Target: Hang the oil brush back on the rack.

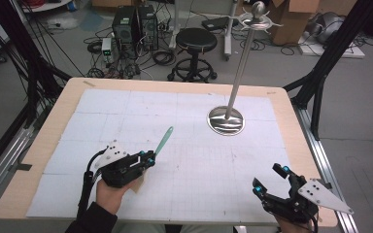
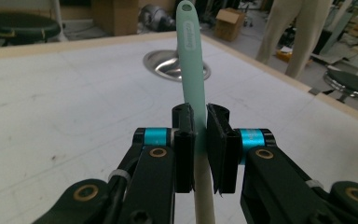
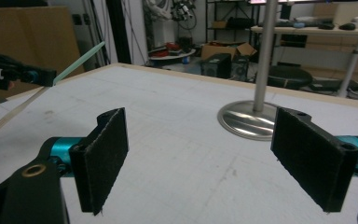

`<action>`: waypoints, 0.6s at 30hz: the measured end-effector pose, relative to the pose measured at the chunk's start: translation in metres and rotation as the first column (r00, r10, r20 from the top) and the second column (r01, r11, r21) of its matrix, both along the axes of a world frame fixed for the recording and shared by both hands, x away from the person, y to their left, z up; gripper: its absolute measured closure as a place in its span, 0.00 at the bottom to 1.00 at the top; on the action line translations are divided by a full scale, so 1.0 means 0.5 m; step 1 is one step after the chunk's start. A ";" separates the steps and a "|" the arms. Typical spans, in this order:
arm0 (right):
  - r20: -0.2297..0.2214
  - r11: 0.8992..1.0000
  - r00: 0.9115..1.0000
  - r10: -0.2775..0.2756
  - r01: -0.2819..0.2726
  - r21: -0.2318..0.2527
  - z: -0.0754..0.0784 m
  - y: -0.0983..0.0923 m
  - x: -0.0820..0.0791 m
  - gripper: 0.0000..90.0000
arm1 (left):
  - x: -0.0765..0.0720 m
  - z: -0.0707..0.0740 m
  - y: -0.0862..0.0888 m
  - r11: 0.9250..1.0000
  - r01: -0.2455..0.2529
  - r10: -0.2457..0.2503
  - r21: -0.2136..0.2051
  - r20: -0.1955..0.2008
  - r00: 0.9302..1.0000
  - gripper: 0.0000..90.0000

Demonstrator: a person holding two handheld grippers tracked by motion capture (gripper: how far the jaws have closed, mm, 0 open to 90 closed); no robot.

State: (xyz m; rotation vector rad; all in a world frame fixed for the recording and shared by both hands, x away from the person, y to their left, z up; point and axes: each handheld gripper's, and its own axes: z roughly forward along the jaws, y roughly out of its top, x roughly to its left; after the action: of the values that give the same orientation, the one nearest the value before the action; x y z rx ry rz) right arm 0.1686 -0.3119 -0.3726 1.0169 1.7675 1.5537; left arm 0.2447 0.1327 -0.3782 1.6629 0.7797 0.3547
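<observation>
My left gripper is at the near left of the table, shut on a slim utensil. The utensil has a mint-green handle that points up and away, and a cream lower part. In the left gripper view the two pads pinch the utensil between them, and its green end with a hole rises ahead of the gripper. My right gripper hovers at the near right, open, with nothing between its pads. The right gripper view has the left gripper and the utensil at its far left.
A metal stand with a round shiny base and a tall pole rises at the back right of the white gridded mat. Beyond the table are a black stool, computer cases and boxes. A person's legs stand past the table.
</observation>
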 end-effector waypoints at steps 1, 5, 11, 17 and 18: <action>0.003 1.000 1.000 0.009 -0.009 0.001 0.003 0.006 0.002 0.19 | -0.004 0.006 -0.003 1.000 0.008 -0.007 -0.007 0.012 1.000 0.90; 0.022 0.999 0.999 0.045 -0.045 -0.004 0.019 0.030 0.011 0.19 | -0.013 0.020 -0.012 0.999 0.036 -0.034 -0.027 0.047 0.998 0.90; 0.043 0.992 0.992 0.119 -0.120 0.035 0.045 0.074 0.033 0.20 | -0.038 0.050 -0.035 0.994 0.098 -0.091 -0.050 0.135 0.987 0.90; 0.053 0.975 0.974 0.218 -0.220 0.025 0.068 0.156 0.054 0.20 | -0.055 0.060 -0.053 0.989 0.141 -0.130 -0.046 0.184 0.974 0.90; 0.052 0.971 0.971 0.234 -0.236 0.032 0.071 0.169 0.058 0.20 | -0.058 0.061 -0.055 0.987 0.150 -0.138 -0.054 0.191 0.972 0.90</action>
State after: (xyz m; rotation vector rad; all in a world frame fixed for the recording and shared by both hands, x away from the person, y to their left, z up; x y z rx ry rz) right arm 0.1976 -0.2276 -0.3371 0.8032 1.8868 1.7458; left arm 0.2155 0.1052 -0.3479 1.5862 0.5224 0.3719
